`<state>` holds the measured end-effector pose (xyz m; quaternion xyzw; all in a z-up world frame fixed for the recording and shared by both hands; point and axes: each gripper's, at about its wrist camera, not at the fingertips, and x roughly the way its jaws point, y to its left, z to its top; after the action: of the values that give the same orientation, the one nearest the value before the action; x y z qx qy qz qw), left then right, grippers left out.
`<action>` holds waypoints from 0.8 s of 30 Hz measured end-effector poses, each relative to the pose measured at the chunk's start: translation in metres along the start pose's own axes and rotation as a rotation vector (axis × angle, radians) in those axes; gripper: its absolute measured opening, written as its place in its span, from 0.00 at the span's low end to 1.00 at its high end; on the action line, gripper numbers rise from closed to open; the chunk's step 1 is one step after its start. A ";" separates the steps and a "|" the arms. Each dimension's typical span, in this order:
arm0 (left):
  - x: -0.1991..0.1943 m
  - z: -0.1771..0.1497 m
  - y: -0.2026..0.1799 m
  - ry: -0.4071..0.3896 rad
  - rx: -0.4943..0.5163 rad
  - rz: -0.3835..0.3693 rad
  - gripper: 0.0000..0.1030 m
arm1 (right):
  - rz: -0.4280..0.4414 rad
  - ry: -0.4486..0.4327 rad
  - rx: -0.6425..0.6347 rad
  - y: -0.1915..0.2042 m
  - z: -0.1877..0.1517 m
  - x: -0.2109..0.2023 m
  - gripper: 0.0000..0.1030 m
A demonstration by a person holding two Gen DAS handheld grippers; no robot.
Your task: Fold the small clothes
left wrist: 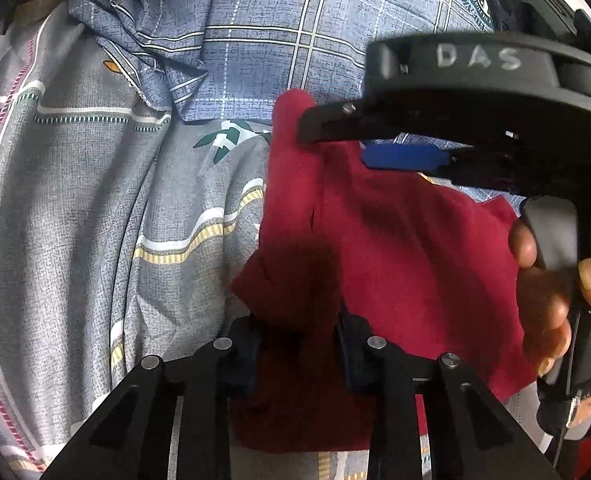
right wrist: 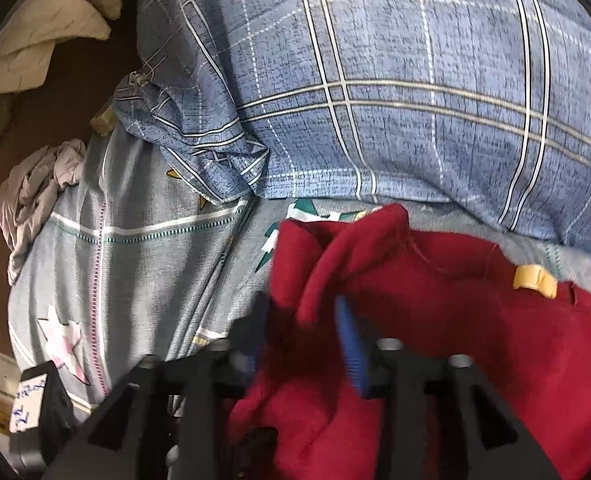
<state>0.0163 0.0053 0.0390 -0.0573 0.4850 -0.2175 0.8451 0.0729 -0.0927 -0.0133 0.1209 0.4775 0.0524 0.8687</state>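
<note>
A dark red garment (left wrist: pixel 395 248) lies crumpled on the bed. In the left wrist view my left gripper (left wrist: pixel 299 340) is shut on a bunched fold of it at the near edge. My right gripper (left wrist: pixel 333 142) reaches in from the right, held by a person's hand (left wrist: pixel 543 280), over the garment's far corner. In the right wrist view the right gripper (right wrist: pixel 303 320) stands open, with a loose raised fold of the red garment (right wrist: pixel 435 300) between its blue pads (right wrist: pixel 351 344). A small yellow tag (right wrist: pixel 533 276) shows on the cloth.
A grey patterned bedsheet (left wrist: pixel 75 200) covers the bed. A blue plaid pillow (right wrist: pixel 415 100) lies just behind the garment. A crumpled grey cloth (right wrist: pixel 35 192) sits at the sheet's left edge, and a black object with a handwritten label (right wrist: pixel 29 404) is at lower left.
</note>
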 end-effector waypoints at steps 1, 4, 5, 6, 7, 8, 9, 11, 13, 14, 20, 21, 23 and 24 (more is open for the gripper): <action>0.000 0.000 0.000 -0.001 0.000 -0.001 0.26 | 0.003 0.004 0.006 0.000 0.000 0.000 0.57; -0.002 0.000 0.000 -0.005 0.003 0.001 0.25 | 0.005 0.008 0.011 0.004 -0.001 0.001 0.72; -0.005 -0.002 -0.001 -0.007 0.003 0.001 0.25 | 0.001 0.008 0.005 0.005 -0.001 0.002 0.74; -0.005 -0.002 -0.002 -0.007 0.003 0.001 0.25 | -0.006 0.010 -0.003 0.008 0.000 0.004 0.76; -0.006 -0.002 -0.002 -0.007 0.004 0.002 0.25 | -0.010 0.017 -0.011 0.010 0.001 0.007 0.77; -0.006 -0.003 -0.003 -0.007 0.005 0.002 0.25 | -0.010 0.032 -0.020 0.013 0.002 0.013 0.79; -0.006 -0.003 -0.003 -0.005 0.005 0.003 0.25 | -0.008 0.050 -0.028 0.015 0.003 0.019 0.80; -0.006 -0.002 -0.003 -0.003 0.004 0.005 0.25 | -0.027 0.094 -0.052 0.020 0.004 0.036 0.80; -0.005 -0.001 -0.003 0.000 0.001 0.009 0.29 | -0.086 0.116 -0.081 0.021 0.003 0.049 0.76; -0.005 0.000 -0.003 0.001 0.000 0.011 0.31 | -0.123 0.113 -0.101 0.022 0.001 0.051 0.62; -0.005 0.003 -0.003 -0.009 -0.027 0.020 0.52 | -0.062 0.047 -0.080 0.004 -0.001 0.029 0.31; -0.004 0.003 -0.005 -0.007 -0.024 0.022 0.52 | -0.051 0.042 -0.075 0.000 -0.001 0.026 0.30; -0.004 0.003 -0.006 -0.007 -0.010 0.022 0.44 | -0.035 0.035 -0.068 -0.004 -0.001 0.021 0.29; -0.004 0.001 -0.009 -0.007 -0.001 0.011 0.33 | -0.031 0.030 -0.069 -0.005 -0.002 0.019 0.29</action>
<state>0.0129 -0.0014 0.0457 -0.0559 0.4824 -0.2125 0.8480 0.0816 -0.0931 -0.0314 0.0828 0.4904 0.0571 0.8657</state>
